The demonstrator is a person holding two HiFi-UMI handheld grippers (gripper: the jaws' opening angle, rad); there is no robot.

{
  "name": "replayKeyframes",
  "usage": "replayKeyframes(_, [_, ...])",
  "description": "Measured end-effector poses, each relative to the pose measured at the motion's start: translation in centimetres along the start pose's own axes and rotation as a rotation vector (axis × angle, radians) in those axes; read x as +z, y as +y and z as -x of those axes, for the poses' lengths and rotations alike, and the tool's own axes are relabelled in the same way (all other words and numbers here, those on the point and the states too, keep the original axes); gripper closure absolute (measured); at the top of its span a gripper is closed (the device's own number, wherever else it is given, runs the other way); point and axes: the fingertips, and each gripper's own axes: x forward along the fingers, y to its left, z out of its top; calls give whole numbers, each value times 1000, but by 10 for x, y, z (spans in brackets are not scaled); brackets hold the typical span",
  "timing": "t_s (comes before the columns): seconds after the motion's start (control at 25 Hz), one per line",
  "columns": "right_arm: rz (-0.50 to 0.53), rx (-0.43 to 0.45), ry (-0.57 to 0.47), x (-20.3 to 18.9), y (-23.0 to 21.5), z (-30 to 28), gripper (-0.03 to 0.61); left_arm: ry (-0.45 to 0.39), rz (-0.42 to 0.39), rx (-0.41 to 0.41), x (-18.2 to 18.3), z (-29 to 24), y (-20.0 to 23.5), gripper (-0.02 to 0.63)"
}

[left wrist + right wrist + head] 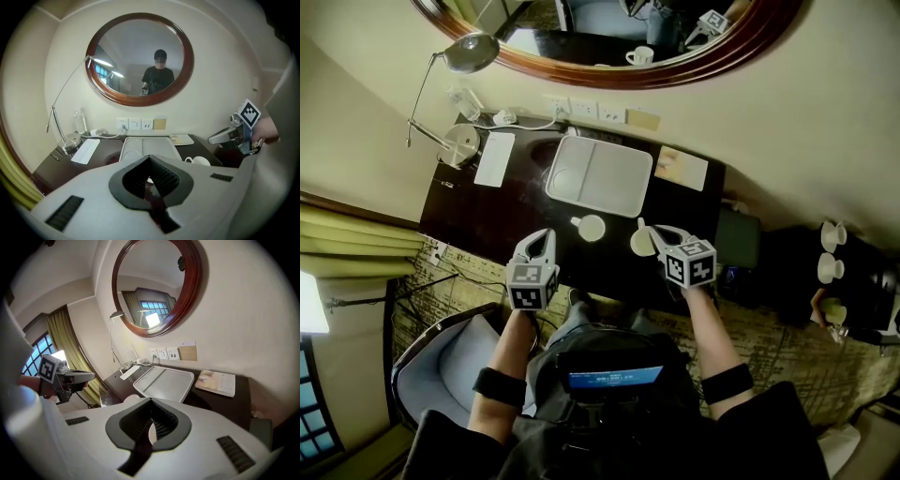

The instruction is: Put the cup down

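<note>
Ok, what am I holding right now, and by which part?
A white cup, in the right claw, apparently pinched at its rim. The left claw is shut on nothing.

Bare desk (525,199) beside tray (614,180)

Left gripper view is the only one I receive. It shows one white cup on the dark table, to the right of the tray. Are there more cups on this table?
Observer: One more. The head view shows a second cup at the front of the table, right beside the tip of the right gripper.
Operator: Does that gripper hold it?
Observer: I cannot tell. The right gripper view shows its jaws together.
Operator: Is my cup free?
Observer: Yes. From above, the first cup stands alone, apart from the left gripper.
</note>
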Motion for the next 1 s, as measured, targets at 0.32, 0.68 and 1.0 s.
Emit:
replayKeyframes(0.32, [-19,0,3,-1,-14,2,575,4,8,-8,6,-10,-9,612])
replayKeyframes(0.68, [50,87,15,-5,-7,8,570,-12,81,74,0,-1,-19,612])
replayKeyframes(1.0, [140,17,128,-44,-11,-2,434,60,49,36,-18,-2,-28,612])
